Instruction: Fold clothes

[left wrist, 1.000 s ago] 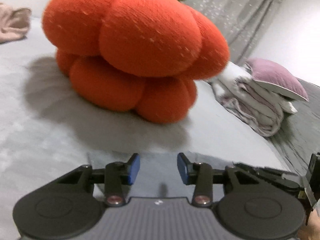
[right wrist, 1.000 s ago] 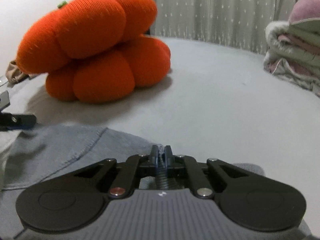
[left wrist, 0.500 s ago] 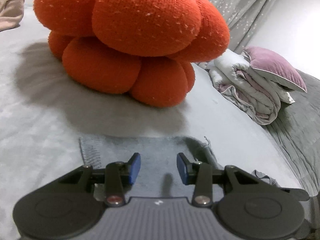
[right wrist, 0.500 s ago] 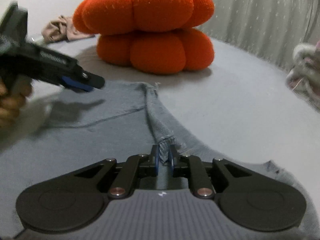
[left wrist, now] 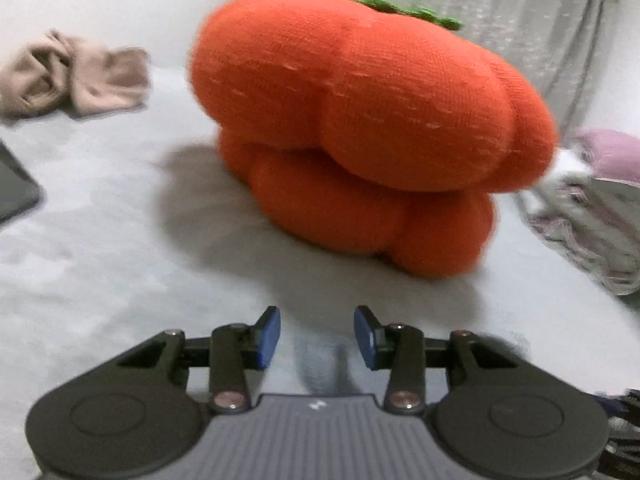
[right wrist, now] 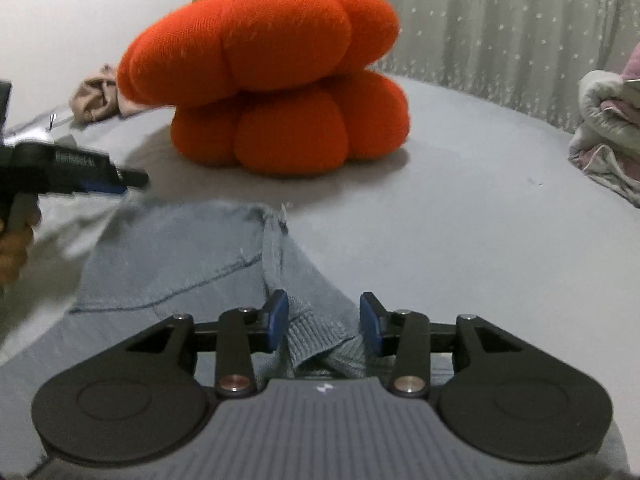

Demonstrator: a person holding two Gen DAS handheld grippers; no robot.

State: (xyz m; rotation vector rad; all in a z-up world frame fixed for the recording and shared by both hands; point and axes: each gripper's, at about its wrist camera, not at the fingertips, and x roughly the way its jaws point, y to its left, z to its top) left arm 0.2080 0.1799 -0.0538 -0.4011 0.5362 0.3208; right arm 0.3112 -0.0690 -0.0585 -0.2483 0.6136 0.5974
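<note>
A grey-blue knit garment (right wrist: pixel 180 264) lies spread on the pale bed sheet (right wrist: pixel 460 216) in the right wrist view. Its ribbed edge (right wrist: pixel 320 340) runs between the blue pads of my right gripper (right wrist: pixel 324 320). The jaws are opening and the pads stand clear of the knit. My left gripper (left wrist: pixel 317 336) is open over the sheet, with only a sliver of grey cloth (left wrist: pixel 320 364) showing below it. From the right wrist view, the left gripper (right wrist: pixel 132 182) hovers above the garment's far left corner, held by a hand (right wrist: pixel 12 248).
A big orange pumpkin cushion (right wrist: pixel 272 92) sits on the bed just beyond the garment. A beige cloth (left wrist: pixel 80 80) and a dark flat device (left wrist: pixel 16 192) lie at the left. Folded bedding (left wrist: pixel 592 232) with a pink pillow (left wrist: pixel 612 152) is stacked at the right, with a curtain behind.
My right gripper's jaws have parted and let go of the garment's ribbed edge. The left wrist view has tilted up, so most of the garment has dropped out of its sight.
</note>
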